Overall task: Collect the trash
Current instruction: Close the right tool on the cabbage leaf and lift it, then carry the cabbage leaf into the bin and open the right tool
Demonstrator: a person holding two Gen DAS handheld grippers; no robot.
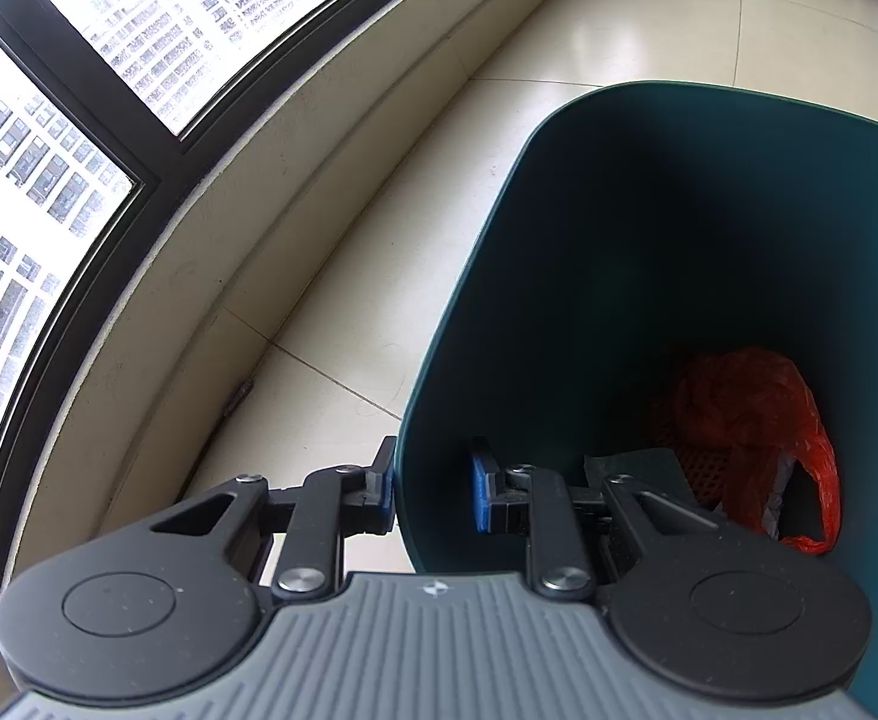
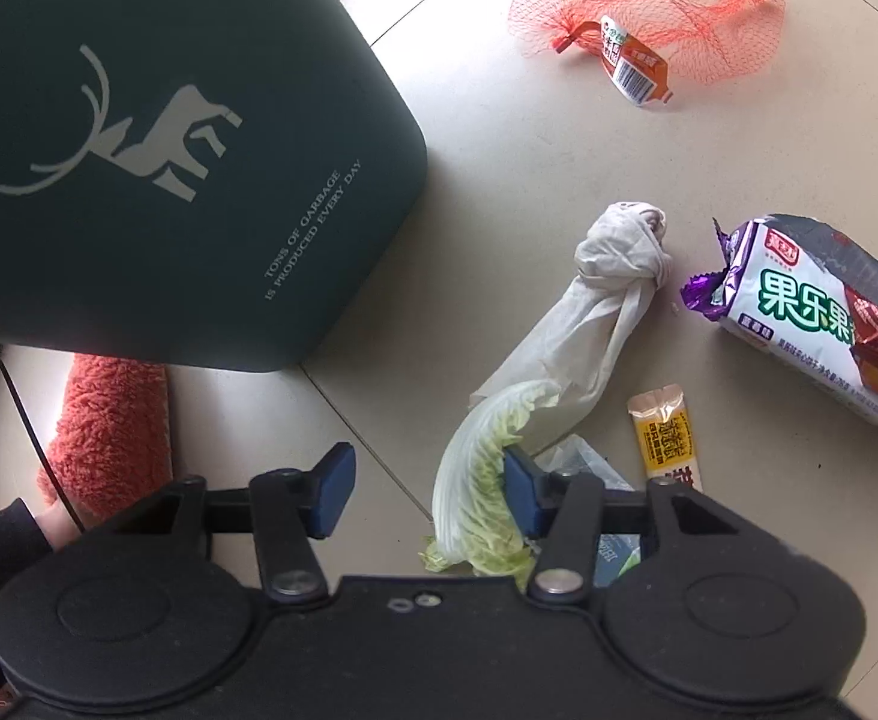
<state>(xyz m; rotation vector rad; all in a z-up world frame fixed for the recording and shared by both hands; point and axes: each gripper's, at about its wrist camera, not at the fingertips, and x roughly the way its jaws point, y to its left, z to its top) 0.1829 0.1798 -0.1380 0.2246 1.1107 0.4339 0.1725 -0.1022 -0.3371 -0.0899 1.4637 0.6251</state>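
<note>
Left gripper (image 1: 432, 495) clamps bin (image 1: 649, 240) rim; orange bag (image 1: 757, 420) inside.

A dark teal bin (image 2: 156, 138) bears a pale grey deer and lettering, an orange-red bag (image 1: 757, 420) inside it, while an orange net (image 2: 649, 6), pale green cabbage leaf (image 2: 481, 492), beige cloth (image 2: 589, 312) and purple-and-white wrapper (image 2: 811, 324) lie on cream tiles (image 2: 499, 180).

I'm standing on a pale, glossy tiled floor (image 1: 619, 24) with thin dark grout lines, and daylight glints off it. To my left a big window (image 1: 48, 192) with a black frame (image 1: 156, 174) looks out on high-rise blocks, washed out by the bright sky. Below the glass runs a cream stone sill and low ledge (image 1: 294, 180) that steps down to the tiles.
</note>
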